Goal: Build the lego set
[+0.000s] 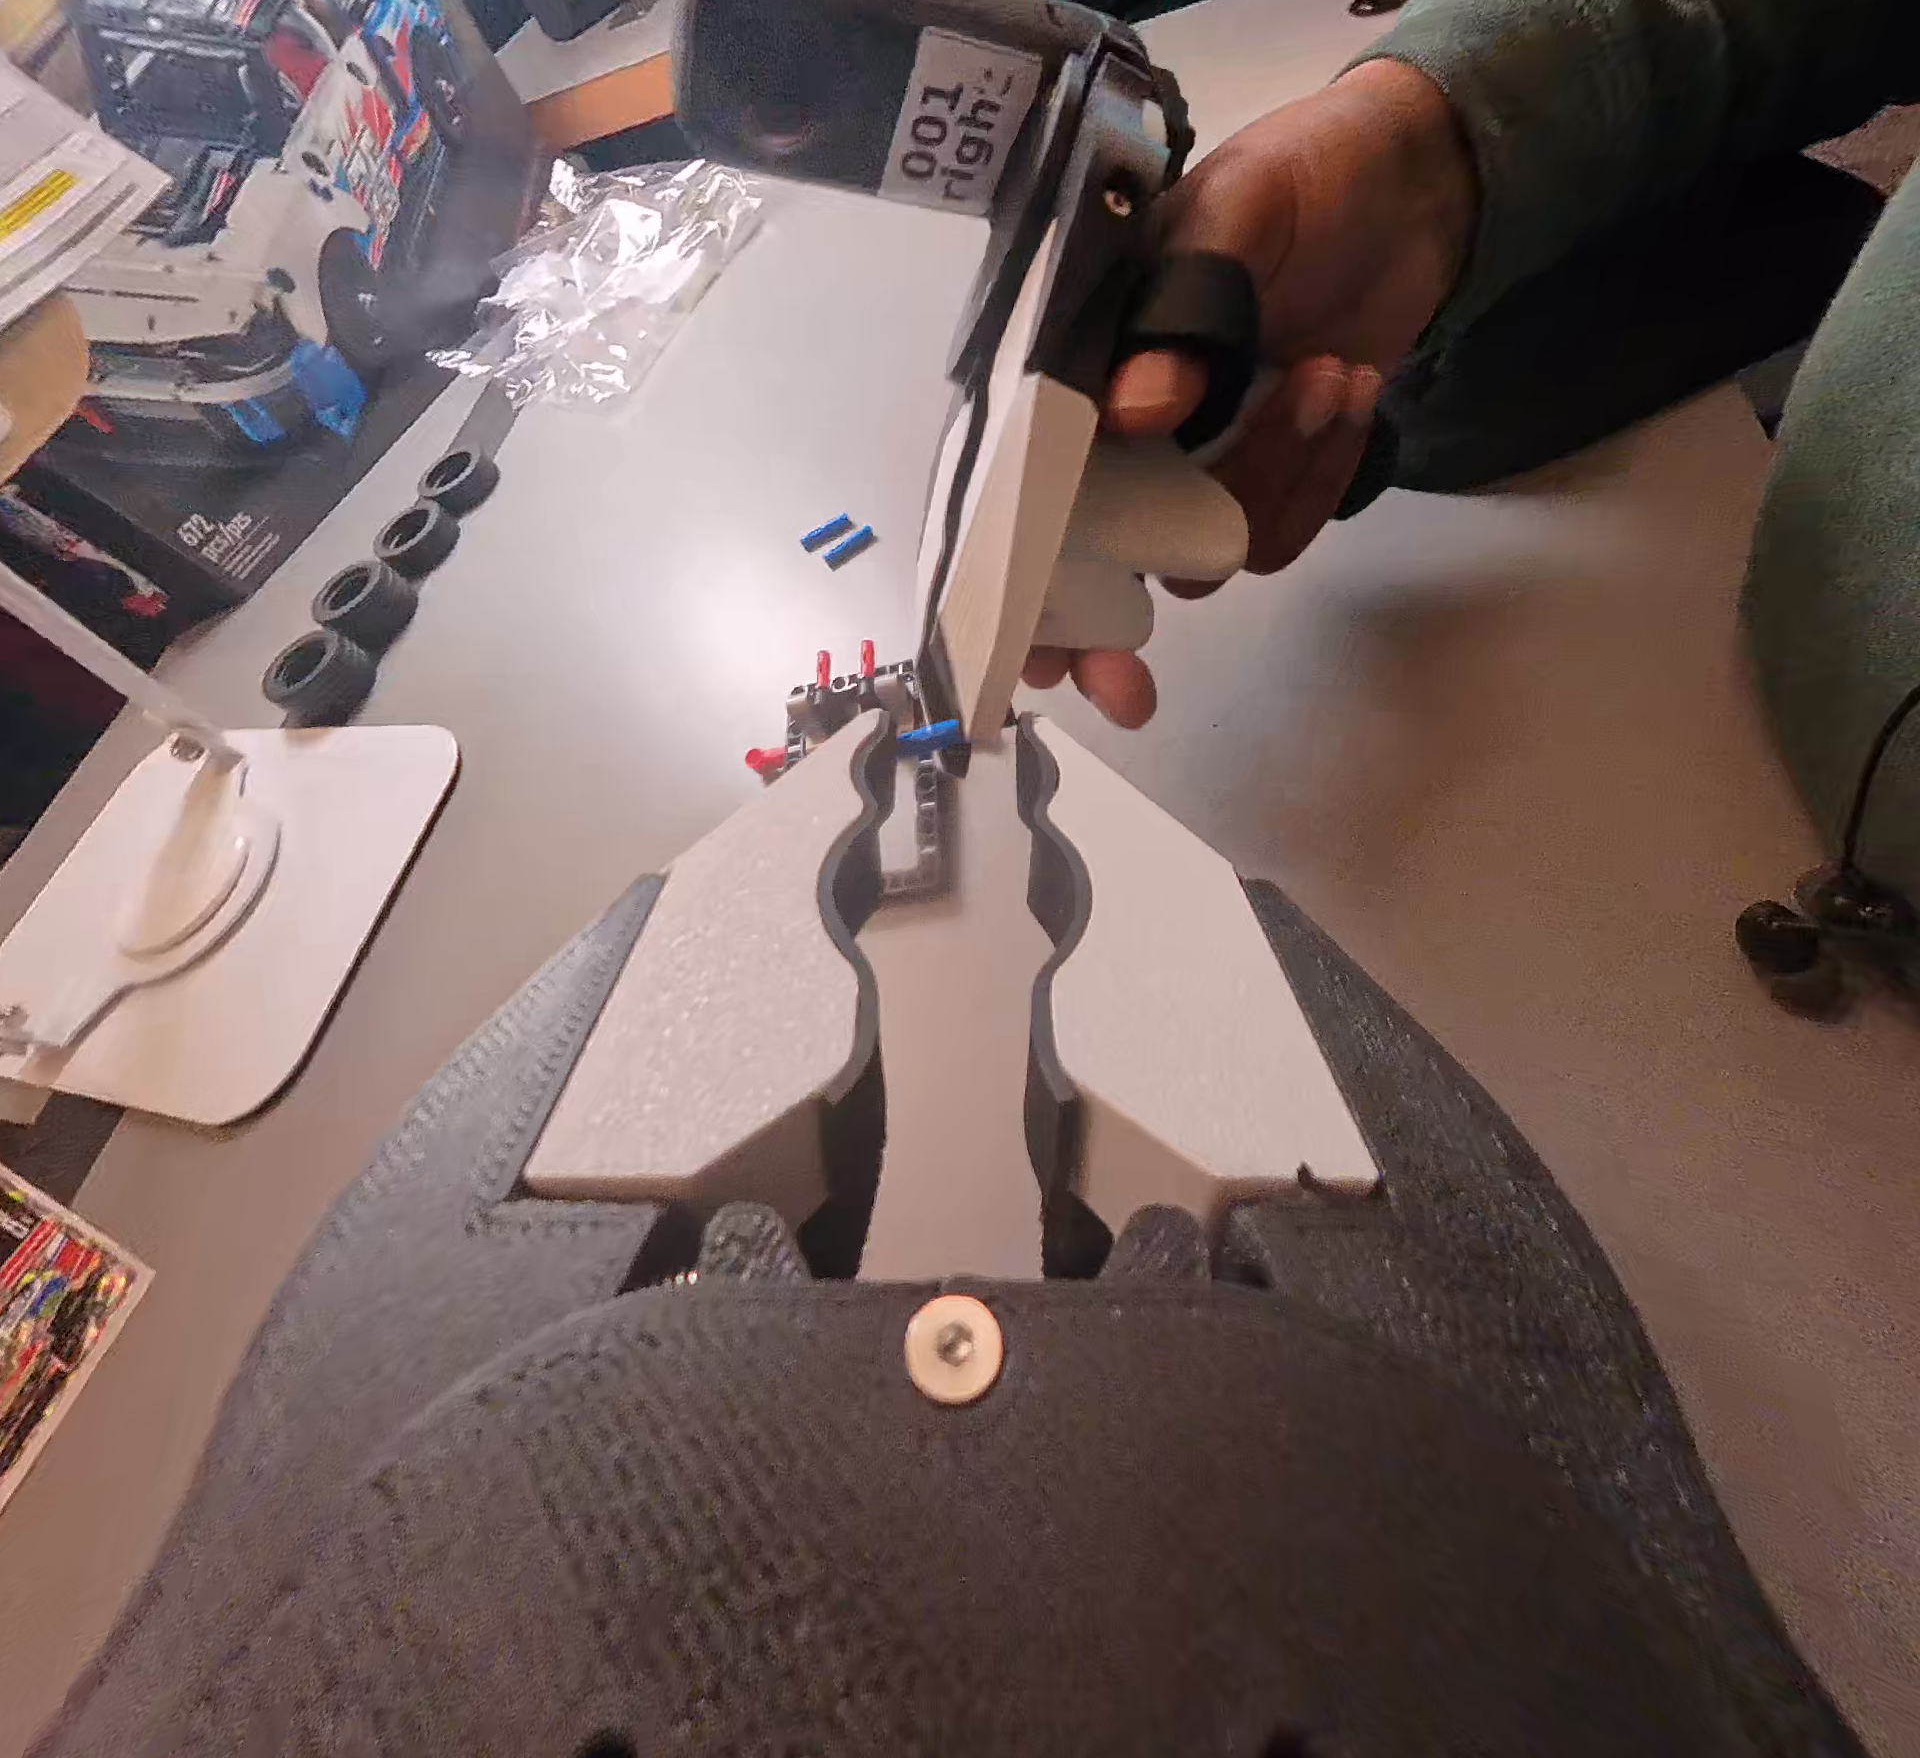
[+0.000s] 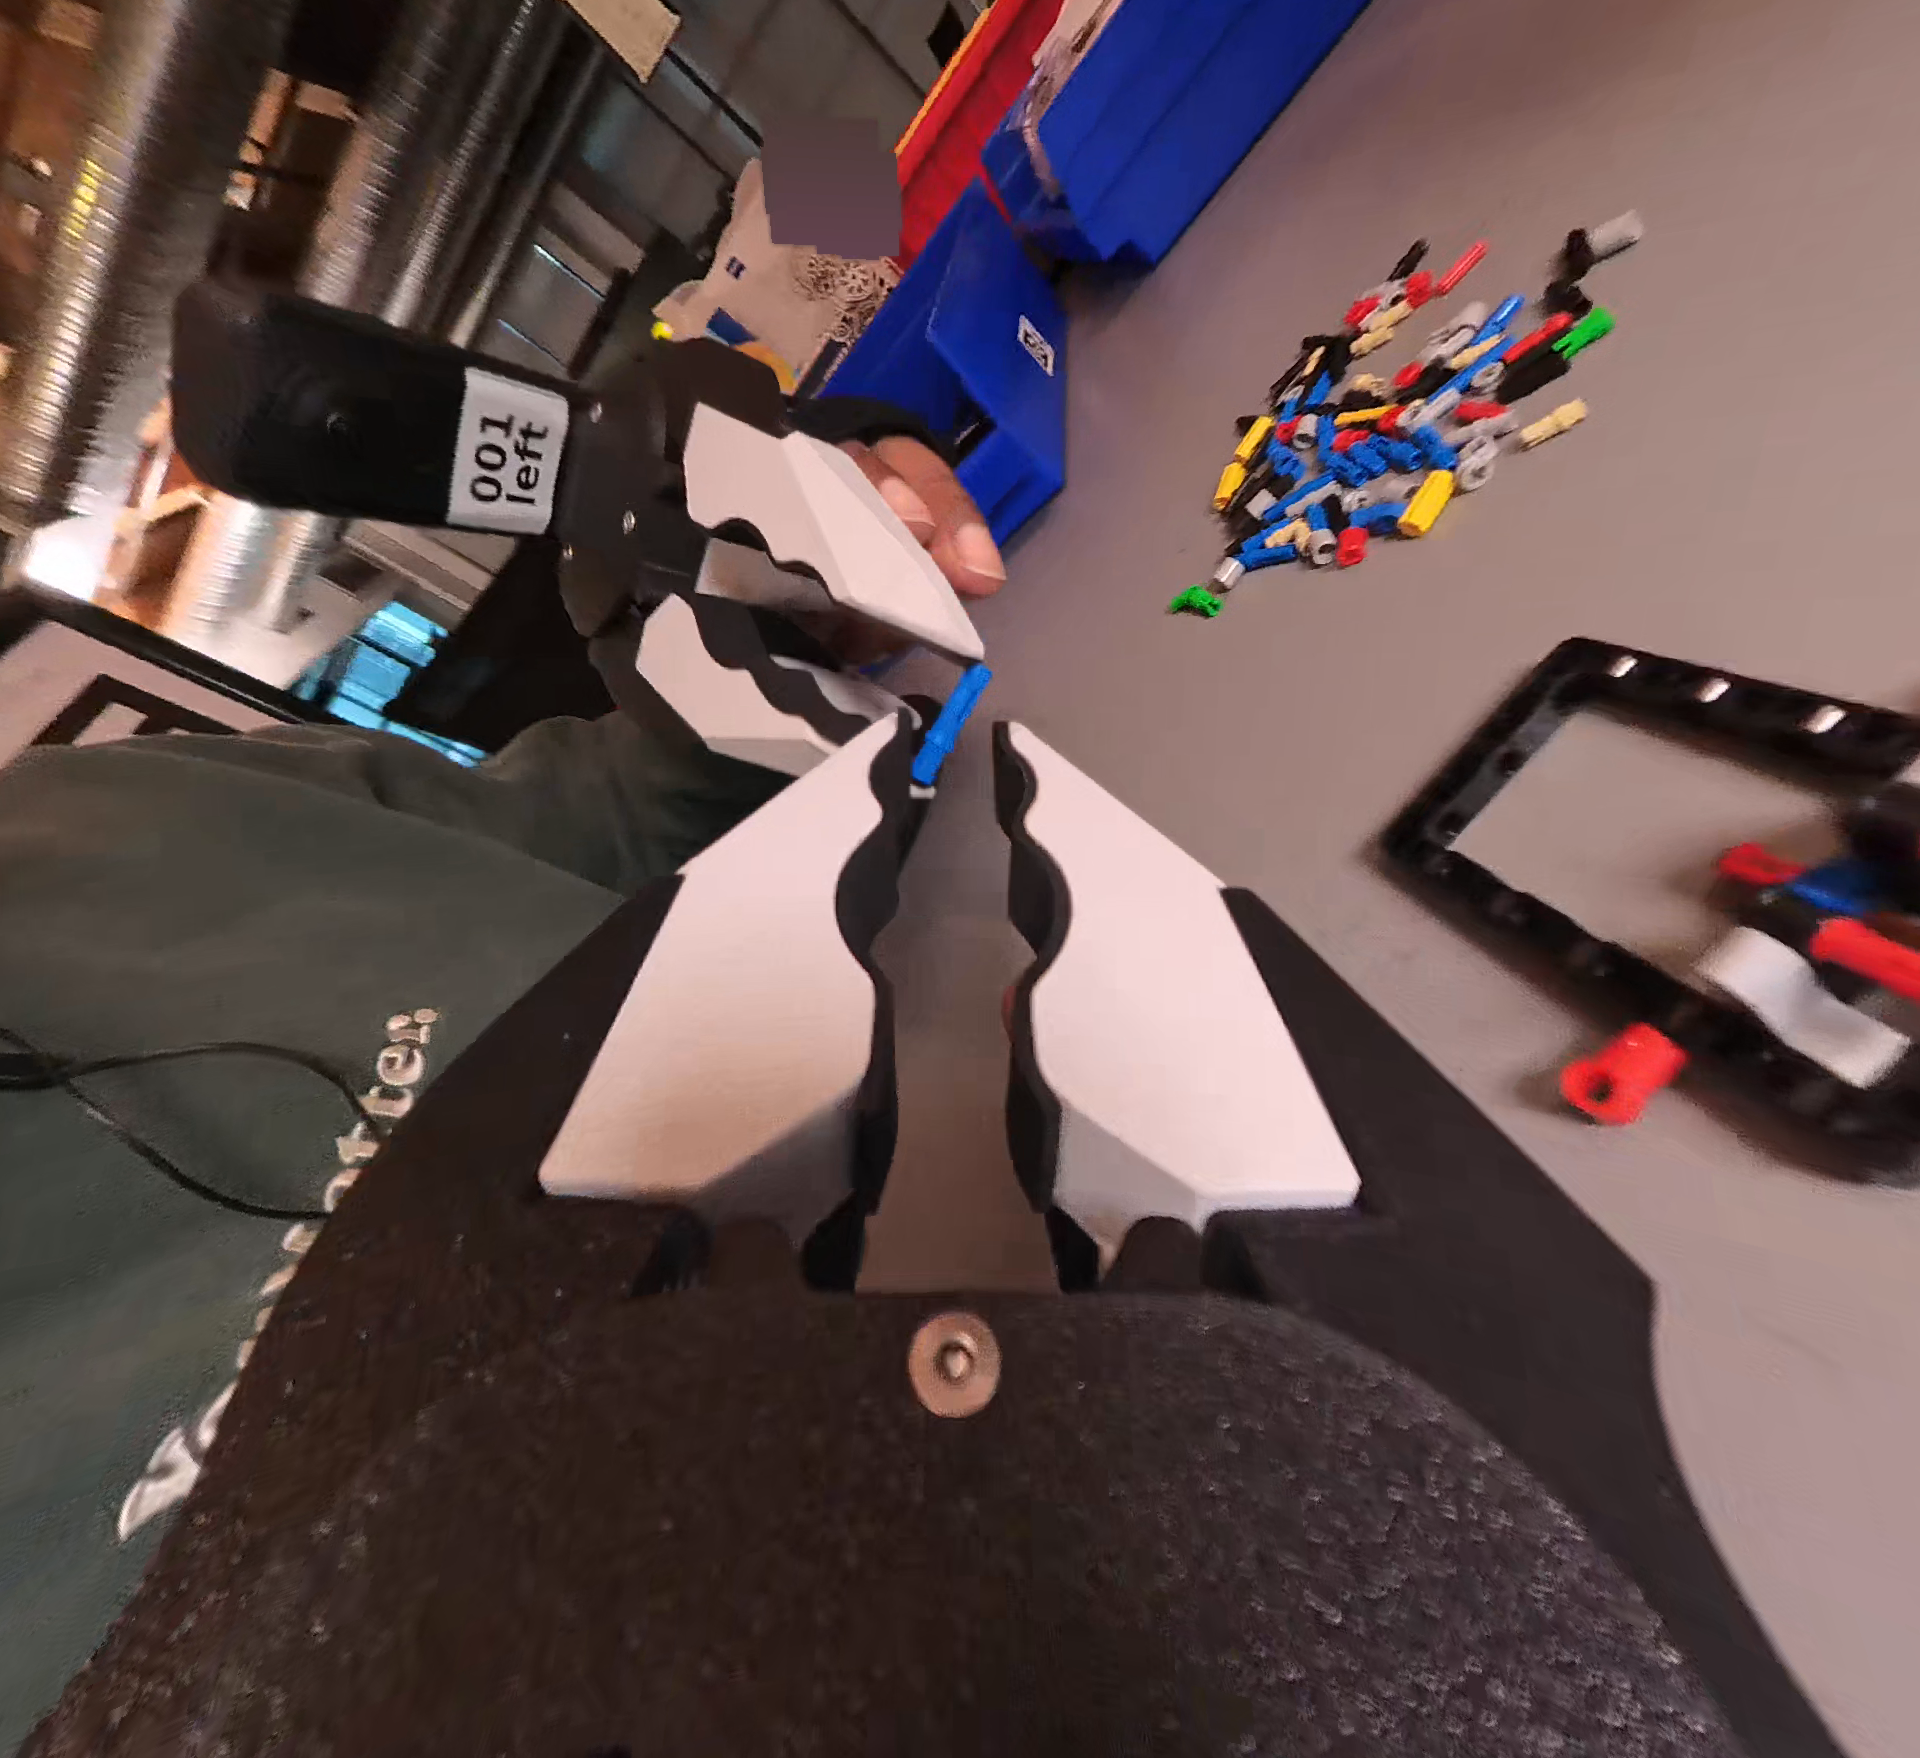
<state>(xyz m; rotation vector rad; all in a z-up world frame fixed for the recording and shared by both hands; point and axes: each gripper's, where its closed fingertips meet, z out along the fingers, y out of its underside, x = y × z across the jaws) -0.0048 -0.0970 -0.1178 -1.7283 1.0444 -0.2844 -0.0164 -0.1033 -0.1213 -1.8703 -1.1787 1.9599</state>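
Observation:
A blue pin [image 2: 951, 721] sits between the fingertips of my right gripper [image 2: 951, 728], against its left pad. The jaws stand wider than the pin. My left gripper [image 1: 956, 724] is open, and the blue pin [image 1: 928, 737] shows at its left fingertip. My right gripper [image 1: 966, 747] points down at the table just beyond, held by a hand. A dark frame with red pins [image 1: 920, 835] lies on the table behind my left fingers. A dark frame [image 2: 1558, 929] with red pins also shows in the right wrist view. My left gripper [image 2: 935, 680] shows there too, open, its tips at the pin.
Two blue pins [image 1: 836, 539] lie farther off. Several black tyres [image 1: 364, 586], the set's box [image 1: 260, 150], a plastic bag [image 1: 613, 285] and a white stand base [image 1: 239, 898] are at the left. A pile of small parts [image 2: 1403, 430] lies by blue bins [image 2: 1195, 46]. Less than 4 cm separates the two grippers' tips. Left tips and right tips are each some 35 cm from the white stand base [image 1: 239, 898].

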